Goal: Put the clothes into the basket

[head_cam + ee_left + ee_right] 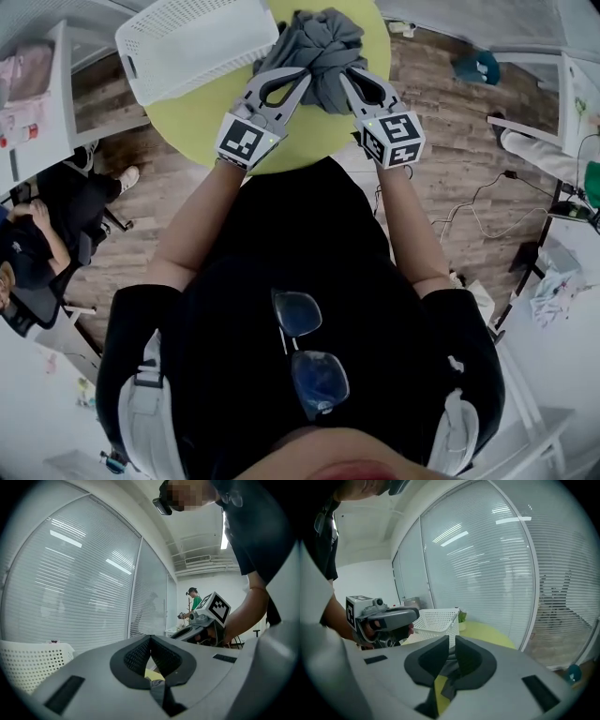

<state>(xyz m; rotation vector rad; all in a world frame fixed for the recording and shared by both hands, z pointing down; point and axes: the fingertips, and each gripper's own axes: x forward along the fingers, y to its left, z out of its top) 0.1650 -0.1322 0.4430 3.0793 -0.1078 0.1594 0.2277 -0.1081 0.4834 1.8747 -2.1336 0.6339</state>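
A bundle of grey clothes (323,47) lies on the round yellow-green table (319,136), just right of the white lattice basket (187,42). My left gripper (302,75) reaches into the bundle's left side, my right gripper (345,75) into its right side. In the left gripper view the jaws (150,641) are closed, with a fold of grey cloth (158,691) pinched low between them. In the right gripper view the jaws (452,644) are also shut, with grey cloth (449,667) caught between the pads. The basket (436,620) stands beyond them, and the left gripper (386,618) is to the side.
The basket sits tilted at the table's far left edge. A seated person (28,244) and shelving are at the left. Cables (487,202) and a teal object (478,66) lie on the wooden floor at the right. Glass walls with blinds (70,583) surround the table.
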